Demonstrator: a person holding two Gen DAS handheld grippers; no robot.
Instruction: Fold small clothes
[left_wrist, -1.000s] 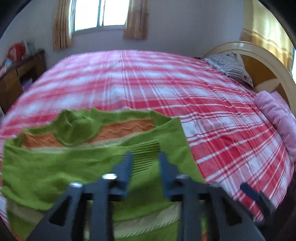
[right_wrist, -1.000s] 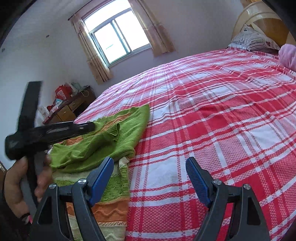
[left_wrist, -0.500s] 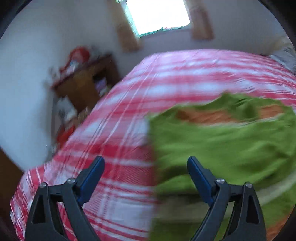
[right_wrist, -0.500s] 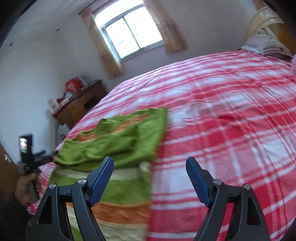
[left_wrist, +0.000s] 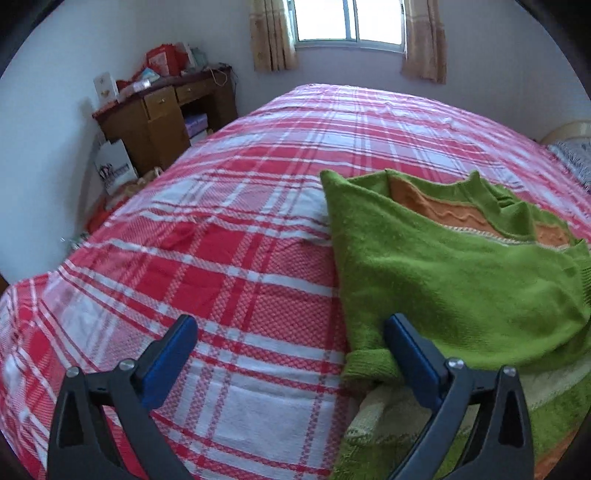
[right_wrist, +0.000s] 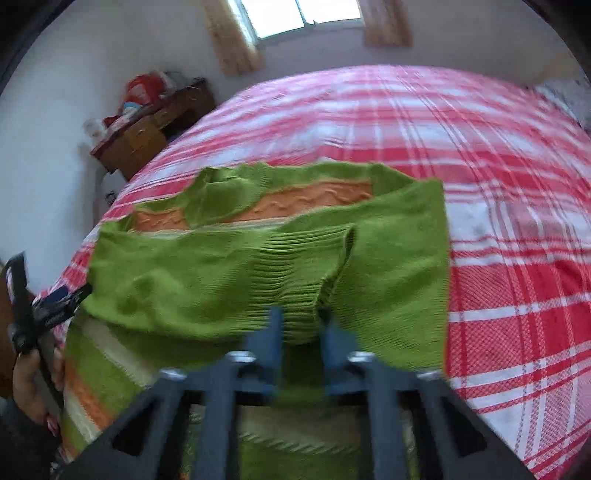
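Right tongs (right_wrist: 299, 328) newly onto ribbed cuff (right_wrist: 295, 273)

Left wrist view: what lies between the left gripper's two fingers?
Mostly bare plaid bedspread. The green sweater's cuff edge reaches in beside one finger of the left gripper, whose jaws have just been opening.

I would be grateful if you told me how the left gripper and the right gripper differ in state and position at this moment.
The left gripper has its fingers spread wide with nothing pinched between them, having just opened; the right gripper has just closed, its fingers nearly together at the ribbed green fold. The left sits at the sweater's side edge, mostly over the red plaid bedspread; the right sits over the sweater's middle. Both have blue-padded black fingers angled down at the bed.
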